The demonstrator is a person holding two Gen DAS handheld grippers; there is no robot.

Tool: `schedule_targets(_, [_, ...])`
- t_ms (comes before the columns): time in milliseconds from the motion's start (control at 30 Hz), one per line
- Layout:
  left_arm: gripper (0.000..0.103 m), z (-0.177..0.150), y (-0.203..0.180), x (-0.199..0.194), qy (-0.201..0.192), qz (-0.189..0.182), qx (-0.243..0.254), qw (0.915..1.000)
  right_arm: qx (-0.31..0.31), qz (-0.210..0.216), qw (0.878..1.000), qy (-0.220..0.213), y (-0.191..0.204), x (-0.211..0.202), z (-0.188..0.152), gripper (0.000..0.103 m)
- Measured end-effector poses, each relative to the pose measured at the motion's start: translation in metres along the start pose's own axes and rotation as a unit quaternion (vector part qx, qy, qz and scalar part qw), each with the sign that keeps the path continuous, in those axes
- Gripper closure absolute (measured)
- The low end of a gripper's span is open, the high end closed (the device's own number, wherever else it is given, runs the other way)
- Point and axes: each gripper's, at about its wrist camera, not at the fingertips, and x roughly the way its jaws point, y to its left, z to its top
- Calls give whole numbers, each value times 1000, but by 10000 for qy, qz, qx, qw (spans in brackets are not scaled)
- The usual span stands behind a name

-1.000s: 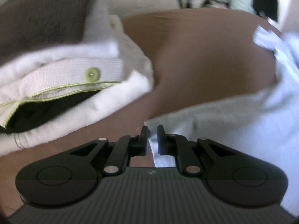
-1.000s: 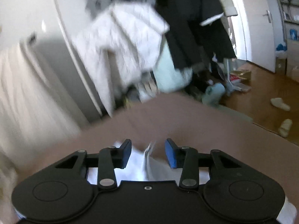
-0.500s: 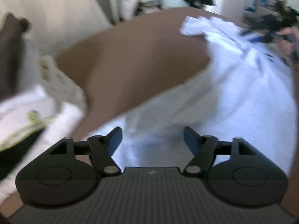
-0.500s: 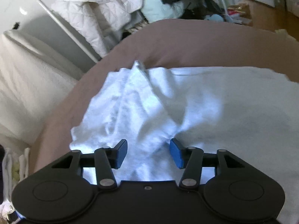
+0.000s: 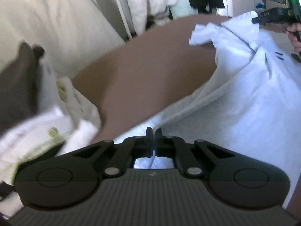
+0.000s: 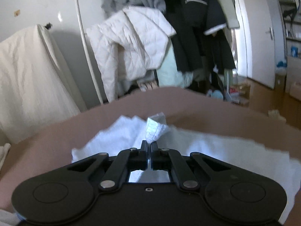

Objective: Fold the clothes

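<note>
A white garment [image 5: 244, 98] lies spread on the brown bed [image 5: 143, 75]. My left gripper [image 5: 154, 131] is shut on its near edge, and a fold of cloth rises from the fingertips. In the right wrist view the same white garment [image 6: 207, 150] covers the brown bed [image 6: 207, 103]. My right gripper [image 6: 150, 144] is shut on a bunched corner of it, which sticks up above the fingertips. The right gripper also shows in the left wrist view [image 5: 272, 17] at the garment's far right corner.
A stack of folded clothes [image 5: 47, 120], white with green trim and a dark brown piece on top, sits at the left of the bed. A pale cushion [image 6: 32, 79] leans on the wall. A rack of hanging jackets [image 6: 143, 43] stands behind the bed.
Both grippers were open half a second ago and have closed on the white garment. The right gripper has lifted its corner and now looks across the room.
</note>
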Motion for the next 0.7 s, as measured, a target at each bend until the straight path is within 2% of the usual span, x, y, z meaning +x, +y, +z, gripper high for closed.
schedule_targets(133, [101,10,24,-17,-161,71,-517,9985,97,98,9999,-13,11,14,36,100])
schedule_targets(233, [101,12,51,-22,-189,96,-956,9952,-89,69,9999,-31,32,35,60,100])
schedule_targets(300, [98,12,63,-12,-128,485,-1158,9920,-155,139,9997,-144,48,45,69,100])
schedule_targets(333, [95,12,64,-4,-127,810,-1176,9897,-183,182,9995,-206,55,49,72,100])
schedule_targets(367, [89,10,62,9,-51,1258,-1151,9853,-176,251,9991,-277,62,53,73,99])
schedule_targets(400, [77,9,60,23,185,1455,-1065,9834,-84,278,9993,-252,67,57,73,95])
schedule_targets(467, [73,0,60,49,827,1466,-990,9807,437,332,9985,57,67,61,66,80])
schedule_targets(500, [74,-6,62,60,1108,1453,-1049,9775,695,347,9968,202,65,62,61,61])
schedule_targets(533, [74,-9,62,62,1155,1426,-1072,9771,946,308,9946,298,57,55,51,52])
schedule_targets(667, [61,-6,63,38,923,1919,-819,9736,1763,363,9809,738,-3,4,-2,52])
schedule_targets(700, [61,-5,62,27,826,1886,-836,9750,1964,400,9763,822,-24,-15,-18,52])
